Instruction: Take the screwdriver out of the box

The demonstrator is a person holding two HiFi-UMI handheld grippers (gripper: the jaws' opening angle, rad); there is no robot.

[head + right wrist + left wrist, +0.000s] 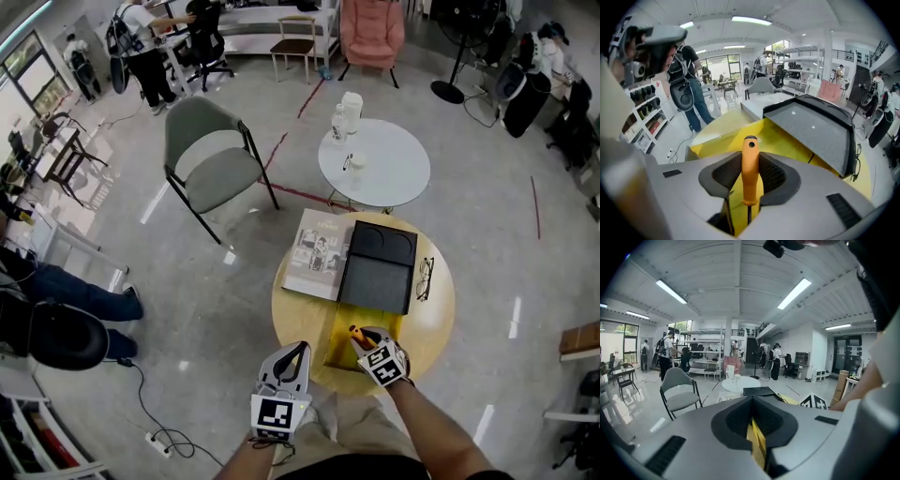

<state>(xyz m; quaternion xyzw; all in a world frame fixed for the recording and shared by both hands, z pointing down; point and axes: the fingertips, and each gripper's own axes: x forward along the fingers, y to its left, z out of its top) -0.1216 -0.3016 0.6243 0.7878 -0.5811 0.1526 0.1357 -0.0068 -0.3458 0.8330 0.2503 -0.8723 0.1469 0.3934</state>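
1. Orange plastic marks the handle of the screwdriver (750,161). It stands upright between the pads of the right hand-held gripper (367,344), which are clamped on its sides. That grip looks suited to lifting it straight up.
2. Its thin shaft points down and the tip is hidden behind the gripper's body, so I cannot tell whether it has cleared the box (337,349). The tool is over the box's yellow base, at the near edge of the round surface (433,319).
3. Folded back to the far side, the dark grey lid (378,272) lies flat, leaving the base open from above. I can make out nothing else in the base or the lid.
4. Off the surface's near edge, to the left of the box, the left hand-held gripper (292,354) has its jaws together on nothing. It seems to be kept out of the way.
5. Just left of the lid lies a magazine (315,253), with eyeglasses (425,278) to its right.
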